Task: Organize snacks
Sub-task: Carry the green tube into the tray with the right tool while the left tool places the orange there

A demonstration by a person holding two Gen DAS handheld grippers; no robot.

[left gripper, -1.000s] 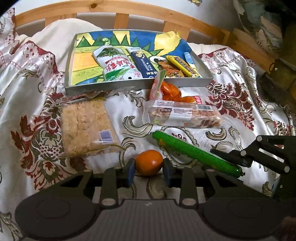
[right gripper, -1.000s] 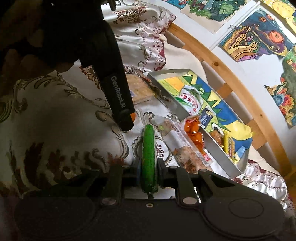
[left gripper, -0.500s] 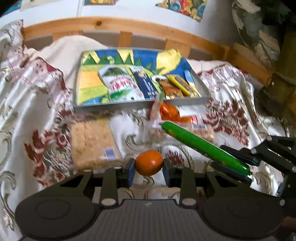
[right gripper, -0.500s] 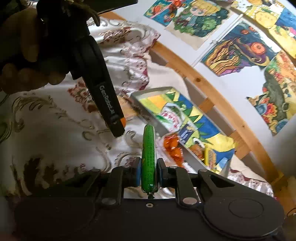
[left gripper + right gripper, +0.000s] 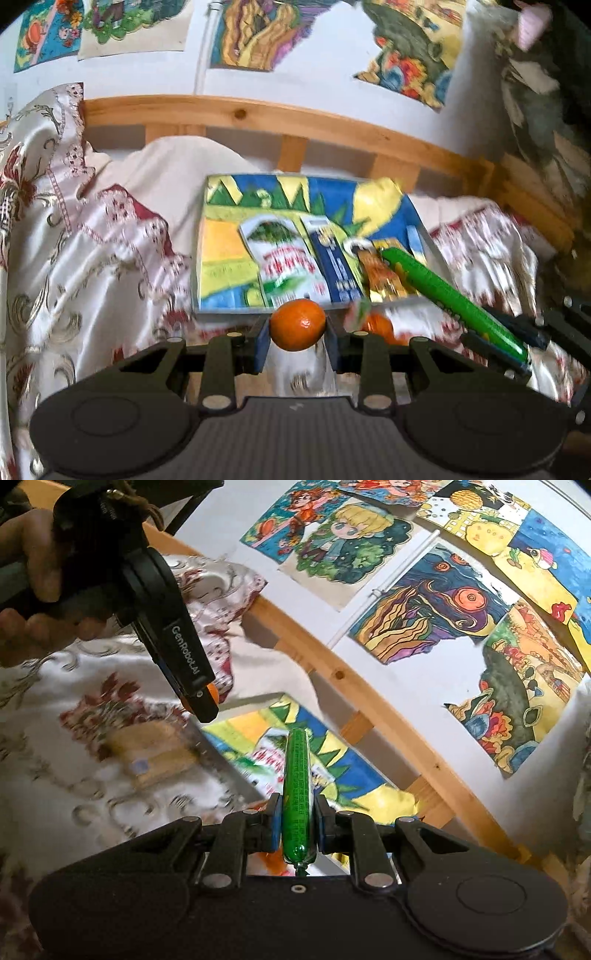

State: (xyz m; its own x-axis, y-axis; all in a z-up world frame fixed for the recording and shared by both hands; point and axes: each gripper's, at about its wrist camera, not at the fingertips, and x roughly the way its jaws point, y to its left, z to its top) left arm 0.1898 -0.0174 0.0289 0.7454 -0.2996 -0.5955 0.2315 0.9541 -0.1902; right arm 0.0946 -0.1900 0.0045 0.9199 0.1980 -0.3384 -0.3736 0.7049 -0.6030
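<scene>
Fingers on both our grippers are clamped tight on a snack. Our left gripper (image 5: 297, 334) pinches the orange mandarin (image 5: 297, 325) between its blue pads, and our right gripper (image 5: 297, 829) is closed on the near end of the green sausage stick (image 5: 297, 786), which juts forward over the tray.

Both snacks hang in the air, just short of the tray (image 5: 229, 313) that sits on the bed against the wooden headboard (image 5: 258, 114). Its near rim lies right behind the mandarin in the left view.

We judge the sorting partly done. Lying in the tray are a white and green packet (image 5: 284, 266), a dark blue packet (image 5: 332, 258) and an orange wrapper (image 5: 380, 275). Still out on the bedspread (image 5: 92, 266) are a pale cracker pack (image 5: 155, 755) and a bag of orange sweets (image 5: 376, 325), seen only in blur; another packet may lie there too, but we cannot tell. The two held snacks have yet to be set down.

Against a second ago, both grippers have risen off the bedspread and tipped upward, so the wall drawings (image 5: 424, 602) now fill the upper frame. The tray looks nearer to the fingers, and neither grip has changed.
</scene>
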